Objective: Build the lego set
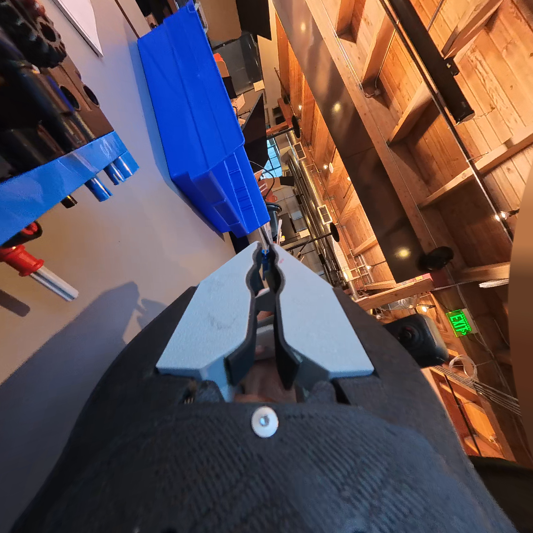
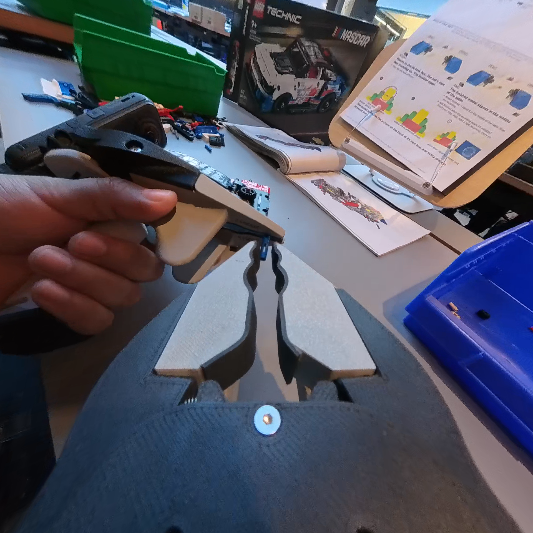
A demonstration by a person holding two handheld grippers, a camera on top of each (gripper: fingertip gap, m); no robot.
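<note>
Pin point(image 2: 264, 250), small and blue, hangs upright from the tip of the left gripper point(image 2: 274, 238), which clamps its top end. Right gripper point(image 2: 264, 253) sits directly beneath, parted around the pin's lower end, above the bench point(image 2: 331, 253). Closing there should complete a handover.

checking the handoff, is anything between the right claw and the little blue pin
Nothing visible. The blue pin hangs from the left claw, right at the right claw tips, which stand slightly apart around it.
</note>
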